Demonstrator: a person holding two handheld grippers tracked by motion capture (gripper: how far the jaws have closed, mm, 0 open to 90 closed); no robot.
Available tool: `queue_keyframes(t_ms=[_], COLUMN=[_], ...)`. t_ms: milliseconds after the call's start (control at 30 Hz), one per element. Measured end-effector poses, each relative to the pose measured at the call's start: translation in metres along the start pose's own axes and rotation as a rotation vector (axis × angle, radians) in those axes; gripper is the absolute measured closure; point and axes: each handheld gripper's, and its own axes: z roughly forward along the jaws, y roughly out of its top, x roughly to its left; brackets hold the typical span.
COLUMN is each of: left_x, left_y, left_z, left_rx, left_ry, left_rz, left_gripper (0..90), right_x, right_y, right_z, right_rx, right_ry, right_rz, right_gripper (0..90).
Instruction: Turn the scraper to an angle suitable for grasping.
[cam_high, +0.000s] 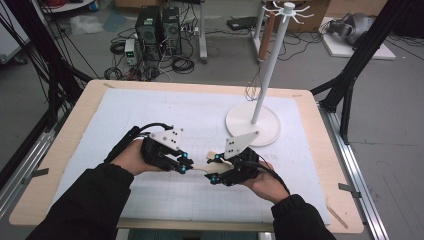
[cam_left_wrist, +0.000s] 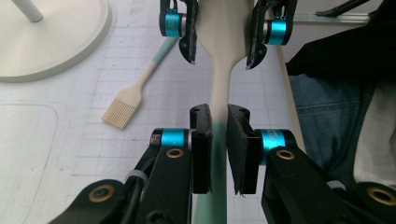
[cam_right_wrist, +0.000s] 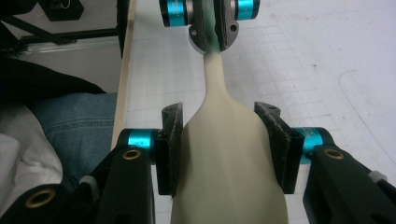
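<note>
I've got the cream silicone spatula with the mint-green handle (cam_left_wrist: 219, 65) hanging above the white gridded mat (cam_high: 165, 107), strung between both grippers. My left gripper (cam_left_wrist: 219, 122) is clamped narrow on the handle. My right gripper (cam_right_wrist: 226, 122) sits wider, both pads against the blade's edges.

No legible text or labels

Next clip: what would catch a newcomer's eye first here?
A cream spatula with a mint handle is held off the mat between both grippers at the near middle of the table: the left gripper clamps the handle, the right gripper flanks the wide blade. A white stand rises at the right rear, and a small brush lies near its base.
</note>
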Motion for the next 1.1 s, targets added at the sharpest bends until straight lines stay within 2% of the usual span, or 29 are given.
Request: queue_keyframes(t_ms=[400,733,867,900,1100], left_x=[0.001,0.001,0.002,0.003,0.002], left_y=[0.0,0.0,-0.001,-0.001,-0.002], left_z=[0.0,-0.001,-0.001,-0.002,-0.005], left_rx=[-0.015,-0.019,-0.012,-0.001,-0.018], left_ry=[-0.015,-0.004,-0.002,-0.013,0.002], left_rz=[-0.008,-0.008,-0.024,-0.016,-0.03], left_gripper=[79.0,77.8,71.3,73.0,67.0], right_x=[0.002,0.005,0.004,0.004,0.004], right_y=[0.001,0.001,0.0,0.0,-0.002], right_z=[-0.003,-0.005,-0.008,-0.008,-0.012], right_rx=[-0.024,-0.023,-0.042,-0.048,-0.052], right_ry=[-0.007,-0.016,-0.014,-0.015,-0.018], right_rz=[-0.009,-0.022,-0.012,-0.011,-0.005], right_gripper=[54.4,55.8,55.8,55.8,55.7])
